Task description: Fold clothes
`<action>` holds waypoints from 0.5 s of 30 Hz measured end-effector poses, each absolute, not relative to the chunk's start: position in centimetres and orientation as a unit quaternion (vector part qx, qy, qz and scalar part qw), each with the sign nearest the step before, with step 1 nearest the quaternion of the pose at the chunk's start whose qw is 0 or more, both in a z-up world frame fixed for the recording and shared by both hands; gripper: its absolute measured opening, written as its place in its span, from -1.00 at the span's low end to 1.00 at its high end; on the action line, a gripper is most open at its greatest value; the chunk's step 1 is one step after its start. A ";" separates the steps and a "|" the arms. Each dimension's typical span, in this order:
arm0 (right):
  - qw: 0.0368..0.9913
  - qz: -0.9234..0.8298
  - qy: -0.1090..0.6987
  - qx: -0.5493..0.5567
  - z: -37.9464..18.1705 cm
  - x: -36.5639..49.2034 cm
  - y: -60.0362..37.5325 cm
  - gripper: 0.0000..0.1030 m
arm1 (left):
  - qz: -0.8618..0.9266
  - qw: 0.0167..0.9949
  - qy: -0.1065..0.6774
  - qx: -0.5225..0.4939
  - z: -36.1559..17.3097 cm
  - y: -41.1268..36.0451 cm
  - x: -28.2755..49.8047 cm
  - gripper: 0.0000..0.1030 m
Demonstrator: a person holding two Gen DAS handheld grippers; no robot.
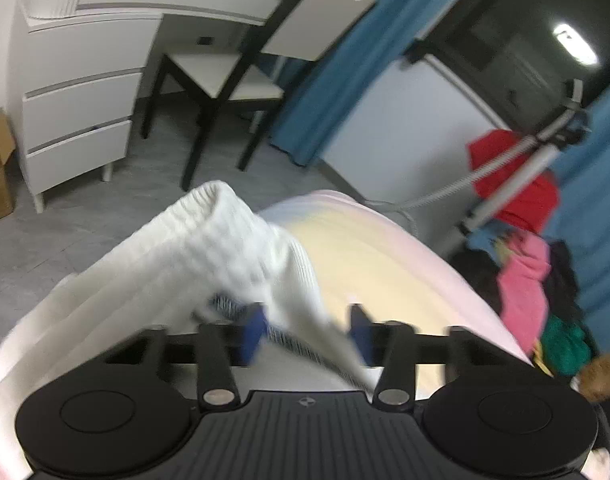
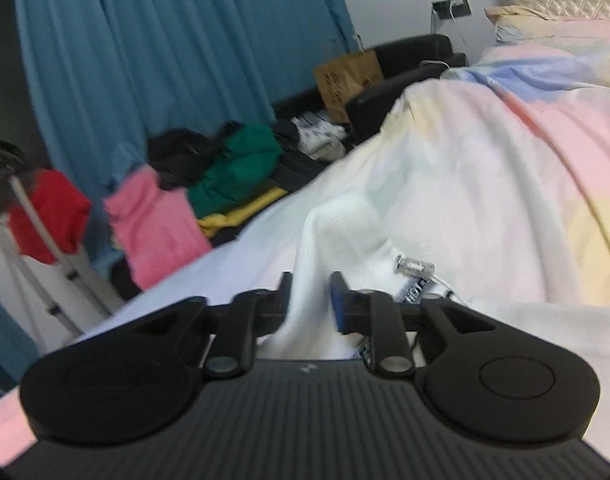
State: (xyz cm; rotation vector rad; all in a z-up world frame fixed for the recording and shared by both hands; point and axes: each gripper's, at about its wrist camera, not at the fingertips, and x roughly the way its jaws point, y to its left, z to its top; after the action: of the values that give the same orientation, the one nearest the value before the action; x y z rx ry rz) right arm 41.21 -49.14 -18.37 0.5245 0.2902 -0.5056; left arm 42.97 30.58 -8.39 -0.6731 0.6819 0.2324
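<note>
A white knit garment [image 1: 209, 248] with a ribbed hem lies bunched on the bed. In the left wrist view my left gripper [image 1: 307, 330] has its blue-padded jaws apart, and a fold of the white cloth with a striped label runs between them. In the right wrist view my right gripper [image 2: 311, 292] is closed on a raised fold of the same white garment [image 2: 341, 224]. A clear tag and a printed label [image 2: 415, 276] show just right of the right finger.
The bed has a pastel quilt [image 2: 525, 152]. A pile of clothes in pink, green and black [image 2: 209, 184] lies beyond its edge, by blue curtains [image 2: 165, 48]. A chair [image 1: 233, 76], white drawers [image 1: 77, 120] and a stand with a red garment [image 1: 517, 176] are on the floor.
</note>
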 end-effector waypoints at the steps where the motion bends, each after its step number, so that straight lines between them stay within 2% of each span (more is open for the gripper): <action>1: 0.926 -0.235 0.124 0.267 -18.2 39.4 -48.7 -0.49 | 0.105 0.883 0.327 -0.320 -8.4 30.4 42.4 0.34; 2: 0.926 -0.223 0.115 0.282 -18.2 37.7 -48.3 -0.48 | 0.092 0.885 0.319 -0.325 -7.9 30.2 40.6 0.43; 5: 0.919 -0.179 0.112 0.333 -18.4 33.0 -47.0 -0.31 | 0.057 0.888 0.296 -0.348 -7.3 29.6 34.7 0.56; 6: 0.915 -0.163 0.116 0.350 -18.5 31.5 -46.5 -0.19 | 0.054 0.883 0.291 -0.365 -7.5 29.6 32.6 0.57; 8: 0.904 -0.132 0.120 0.388 -19.0 28.8 -45.6 0.16 | 0.048 0.872 0.280 -0.399 -7.9 29.6 28.6 0.63; 9: 0.895 -0.120 0.128 0.410 -19.3 27.7 -45.2 0.45 | 0.051 0.864 0.276 -0.418 -8.5 29.9 26.8 0.65; 10: 0.883 -0.111 0.140 0.433 -19.9 26.8 -45.0 0.57 | 0.059 0.851 0.276 -0.443 -9.4 30.2 25.6 0.67; 15: 0.812 -0.063 0.238 0.529 -22.3 26.2 -45.1 0.58 | 0.066 0.794 0.298 -0.526 -13.5 31.4 23.5 0.67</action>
State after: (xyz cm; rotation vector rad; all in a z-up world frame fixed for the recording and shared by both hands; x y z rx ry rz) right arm 26.17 -45.06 -22.26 1.1296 0.5087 -0.1349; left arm 23.55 31.43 -13.50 -1.1315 0.6398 0.1423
